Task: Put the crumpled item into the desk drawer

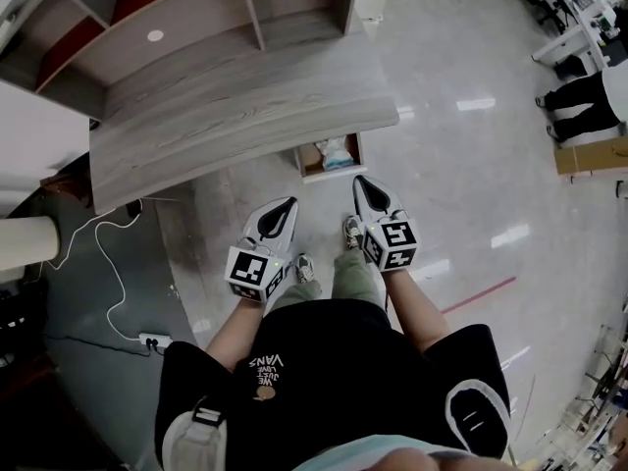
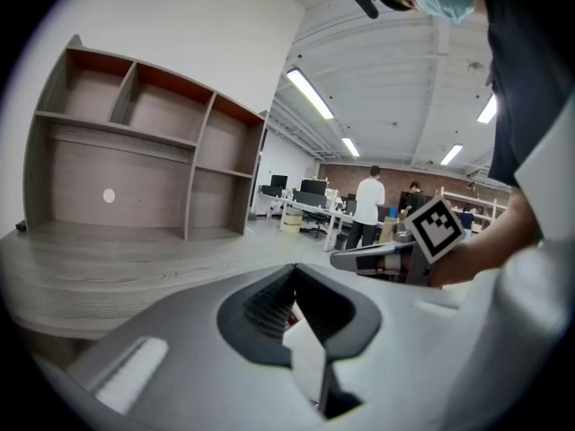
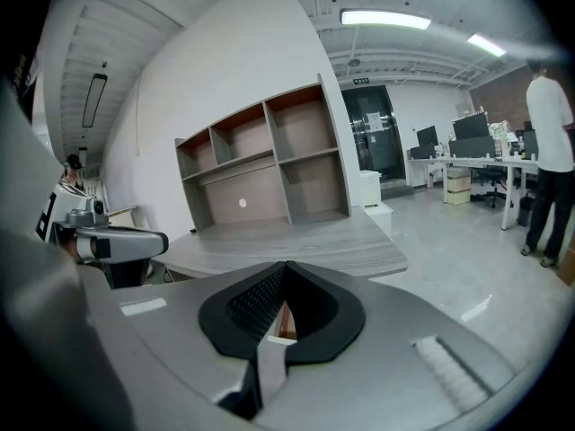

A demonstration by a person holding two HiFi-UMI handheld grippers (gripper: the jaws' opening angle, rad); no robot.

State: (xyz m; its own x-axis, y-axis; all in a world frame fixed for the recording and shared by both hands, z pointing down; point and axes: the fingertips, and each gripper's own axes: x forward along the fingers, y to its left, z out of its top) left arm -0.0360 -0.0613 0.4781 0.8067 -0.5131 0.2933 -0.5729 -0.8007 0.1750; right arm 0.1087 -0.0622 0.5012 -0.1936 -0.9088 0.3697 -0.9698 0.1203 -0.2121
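At the far left a white cable [image 1: 116,273] trails over the floor to a power strip [image 1: 153,340], beside the grey wood worktop [image 1: 235,116] with a shelf unit [image 1: 186,13] at its back. In front of the worktop's edge the left gripper [image 1: 287,205] hangs with its fingers together on nothing, and the right gripper [image 1: 359,181] beside it is likewise closed and empty. Just beyond their tips the drawer [image 1: 303,162] stands open, its rear overhung by the worktop, with the crumpled item [image 1: 335,151] lying inside; far right stand a person's legs [image 1: 579,101] and a cardboard box [image 1: 592,155].
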